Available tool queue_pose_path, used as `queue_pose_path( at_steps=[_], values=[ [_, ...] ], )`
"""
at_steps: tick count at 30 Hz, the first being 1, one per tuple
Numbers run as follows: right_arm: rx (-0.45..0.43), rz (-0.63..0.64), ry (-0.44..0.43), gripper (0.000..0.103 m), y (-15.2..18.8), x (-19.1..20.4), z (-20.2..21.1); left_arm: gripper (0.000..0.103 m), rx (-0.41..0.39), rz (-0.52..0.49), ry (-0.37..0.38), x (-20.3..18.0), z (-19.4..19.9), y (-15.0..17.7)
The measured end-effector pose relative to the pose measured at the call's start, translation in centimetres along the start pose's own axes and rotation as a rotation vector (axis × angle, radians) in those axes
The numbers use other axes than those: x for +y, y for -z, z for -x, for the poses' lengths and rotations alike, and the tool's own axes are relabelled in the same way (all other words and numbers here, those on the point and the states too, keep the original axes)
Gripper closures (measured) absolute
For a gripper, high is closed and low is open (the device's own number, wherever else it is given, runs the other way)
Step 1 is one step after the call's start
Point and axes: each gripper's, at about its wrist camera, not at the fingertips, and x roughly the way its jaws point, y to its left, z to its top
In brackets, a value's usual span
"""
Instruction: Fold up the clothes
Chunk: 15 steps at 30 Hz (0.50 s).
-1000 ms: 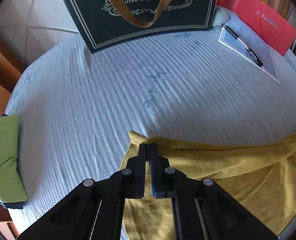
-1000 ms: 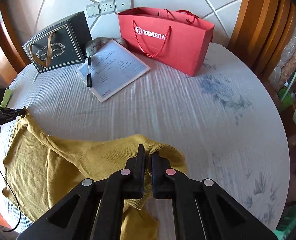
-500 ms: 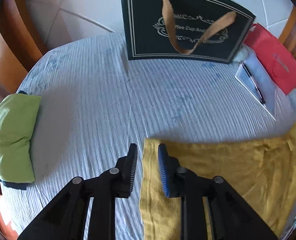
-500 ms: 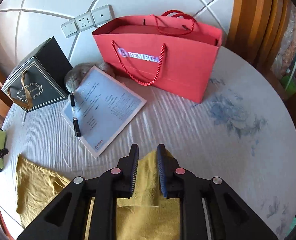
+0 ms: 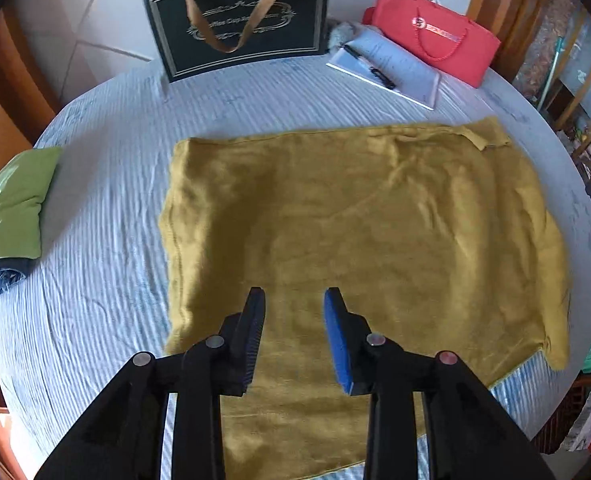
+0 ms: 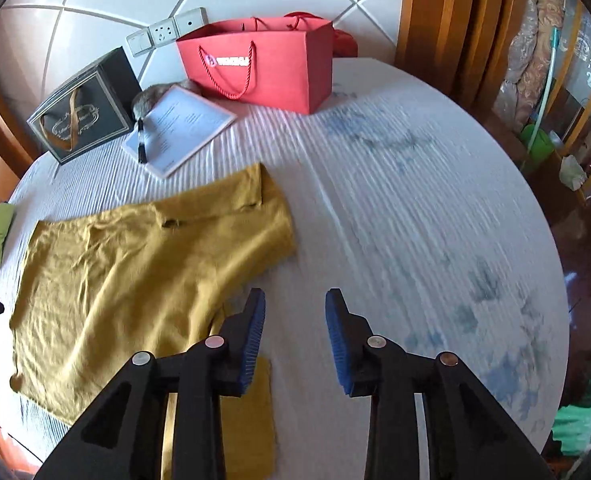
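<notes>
A mustard-yellow garment [image 5: 355, 224] lies spread flat on the round table with the pale striped cloth [image 5: 103, 248]. It also shows in the right wrist view [image 6: 127, 272], with a sleeve reaching toward the papers. My left gripper [image 5: 294, 300] is open and empty, raised over the garment's near part. My right gripper [image 6: 295, 300] is open and empty above the bare cloth, just right of the garment's edge. A folded green garment [image 5: 11, 204] sits on a dark blue one at the table's left edge.
A black gift bag [image 5: 239, 24] and a red gift bag [image 6: 263, 64] stand at the back. Papers with a pen [image 6: 179, 128] lie between them, next to a grey furry object. Wooden furniture stands to the right of the table.
Both grippers were shut on the yellow garment's corners, then opened and let it go. They have pulled back and up, and the garment now lies spread flat.
</notes>
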Motion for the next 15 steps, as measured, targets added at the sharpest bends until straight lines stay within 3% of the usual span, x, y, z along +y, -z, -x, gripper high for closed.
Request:
queue_pose_path(
  at_steps=[2, 7, 12, 15],
  values=[
    [0.030, 0.039, -0.012, 0.083, 1.7, 0.3, -0.5, 0.072, -0.001, 0.006, 0.034, -2.8, -0.2, 0.5],
    [0.052, 0.124, -0.069, 0.085, 2.1, -0.6, -1.6, 0.072, -0.009, 0.031, 0.066, -10.2, -1.0, 1.0],
    [0.033, 0.294, -0.156, 0.085, -1.0, -3.5, -3.2, 0.072, -0.034, 0.153, -0.004, -17.3, -2.6, 0.7],
    [0.023, 0.443, -0.231, 0.085, -2.8, -5.4, -4.6, 0.072, -0.037, 0.313, -0.094, -21.1, -3.4, 1.3]
  ],
)
